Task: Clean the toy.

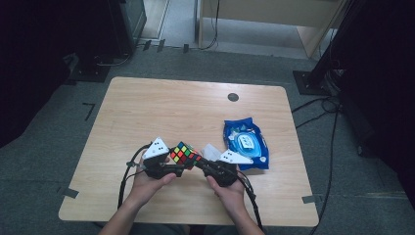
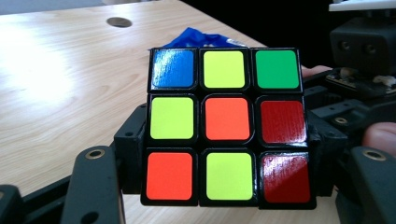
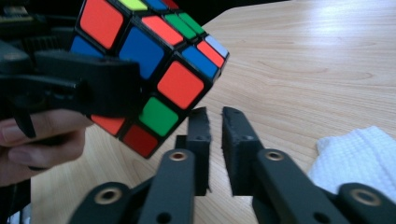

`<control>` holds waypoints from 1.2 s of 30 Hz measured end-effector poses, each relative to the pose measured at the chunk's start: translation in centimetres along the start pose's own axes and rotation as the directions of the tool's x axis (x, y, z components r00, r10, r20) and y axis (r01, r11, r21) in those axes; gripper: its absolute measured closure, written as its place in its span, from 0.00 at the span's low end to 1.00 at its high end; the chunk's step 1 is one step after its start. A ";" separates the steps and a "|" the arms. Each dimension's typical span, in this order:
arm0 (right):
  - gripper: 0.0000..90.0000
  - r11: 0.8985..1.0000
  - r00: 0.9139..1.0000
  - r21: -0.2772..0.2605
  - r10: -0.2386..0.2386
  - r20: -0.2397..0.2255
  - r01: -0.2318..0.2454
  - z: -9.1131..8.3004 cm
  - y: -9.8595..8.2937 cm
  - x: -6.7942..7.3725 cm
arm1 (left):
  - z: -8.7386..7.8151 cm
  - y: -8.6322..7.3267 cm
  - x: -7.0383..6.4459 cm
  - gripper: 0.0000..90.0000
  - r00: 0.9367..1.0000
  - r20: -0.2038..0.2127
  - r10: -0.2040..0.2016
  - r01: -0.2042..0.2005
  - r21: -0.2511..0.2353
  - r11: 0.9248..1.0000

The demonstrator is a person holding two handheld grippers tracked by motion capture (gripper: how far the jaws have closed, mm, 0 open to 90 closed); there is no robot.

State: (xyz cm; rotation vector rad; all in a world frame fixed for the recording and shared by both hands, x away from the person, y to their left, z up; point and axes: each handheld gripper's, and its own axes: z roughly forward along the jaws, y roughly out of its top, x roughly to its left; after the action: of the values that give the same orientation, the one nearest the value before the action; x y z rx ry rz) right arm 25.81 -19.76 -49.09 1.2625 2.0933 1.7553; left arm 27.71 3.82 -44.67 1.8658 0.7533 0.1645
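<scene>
A scrambled Rubik's cube (image 1: 184, 154) is held just above the wooden table (image 1: 147, 112), near its front edge. My left gripper (image 1: 177, 168) is shut on it, the jaws pressing its two sides. In the left gripper view the cube (image 2: 226, 126) shows a face of orange, yellow, red, blue and green stickers. My right gripper (image 1: 198, 164) sits just right of the cube. In the right gripper view its jaws (image 3: 215, 126) stand almost together with nothing between them, below and beside the tilted cube (image 3: 154, 65).
A blue pack of wipes (image 1: 246, 143) lies right of the grippers, with a white cloth (image 1: 211, 151) (image 3: 359, 154) beside it. A round cable hole (image 1: 233, 97) is at the table's back. Cables trail from both grippers toward the person.
</scene>
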 end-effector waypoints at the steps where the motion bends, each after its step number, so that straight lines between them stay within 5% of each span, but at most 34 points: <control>1: 0.98 1.000 1.000 -0.006 0.022 -0.017 -0.022 -0.2 0.1 -0.1 | 0.0 0.0 0.0 0.38 1.000 0.006 -0.002 0.002 0.002 1.000; 12: 1.00 0.998 0.998 -0.029 0.046 -0.035 -0.047 -0.7 0.3 -0.3 | 0.1 -0.1 0.0 0.38 0.999 0.049 0.009 -0.010 0.023 1.000; 19: 1.00 0.999 0.999 -0.037 -0.035 -0.007 0.034 -1.0 0.6 0.1 | 0.0 -0.1 -0.2 0.38 0.999 0.024 0.042 -0.043 0.011 0.999; 20: 0.91 0.993 0.994 -0.040 -0.108 0.031 0.109 -1.4 1.1 0.2 | -0.2 -0.1 -0.2 0.38 0.999 0.009 0.051 -0.051 0.009 0.999; 21: 0.91 0.993 0.994 -0.040 -0.108 0.031 0.109 -1.4 1.1 0.2 | -0.3 0.0 -0.2 0.38 0.999 0.003 0.052 -0.052 0.007 0.999; 23: 0.86 0.982 0.978 -0.009 -0.186 0.096 0.188 -1.8 1.7 0.1 | -0.5 0.0 0.1 0.38 0.999 0.002 0.043 -0.043 -0.002 0.999; 25: 0.82 0.981 0.977 0.076 -0.188 0.100 0.181 -1.8 1.9 -0.9 | -0.6 -0.1 0.3 0.38 0.999 -0.002 0.041 -0.041 0.004 0.999; 28: 0.78 0.956 0.946 0.171 -0.269 0.179 0.240 -1.8 1.1 -2.0 | -0.6 -0.2 0.6 0.38 0.999 -0.005 0.033 -0.033 0.008 0.999; 31: 0.63 0.926 0.931 0.270 -0.318 0.177 0.265 -0.8 -0.4 -3.2 | -0.4 -0.3 0.7 0.38 0.999 -0.003 0.038 -0.038 0.018 0.999; 32: 0.63 0.926 0.931 0.270 -0.318 0.177 0.265 -0.8 -0.4 -3.2 | -0.4 -0.3 0.7 0.38 0.999 -0.003 0.038 -0.038 0.018 0.999; 33: 0.66 0.908 0.915 0.317 -0.347 0.205 0.273 -0.2 -1.0 -3.3 | -0.4 -0.3 0.6 0.38 0.999 -0.004 0.036 -0.036 0.019 0.999; 34: 0.70 0.903 0.907 0.333 -0.355 0.227 0.271 0.0 -1.2 -3.2 | -0.3 -0.3 0.6 0.38 0.999 -0.005 0.036 -0.036 0.018 0.999; 36: 0.74 0.907 0.911 0.334 -0.343 0.230 0.258 0.1 -1.3 -3.1 | -0.3 -0.3 0.6 0.38 0.999 -0.005 0.036 -0.036 0.019 0.999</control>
State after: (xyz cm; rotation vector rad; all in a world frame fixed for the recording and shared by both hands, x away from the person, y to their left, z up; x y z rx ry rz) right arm 27.16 -21.67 -51.47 1.0942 2.2849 1.0895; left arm 27.94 4.53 -44.96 1.8982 0.7272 0.1861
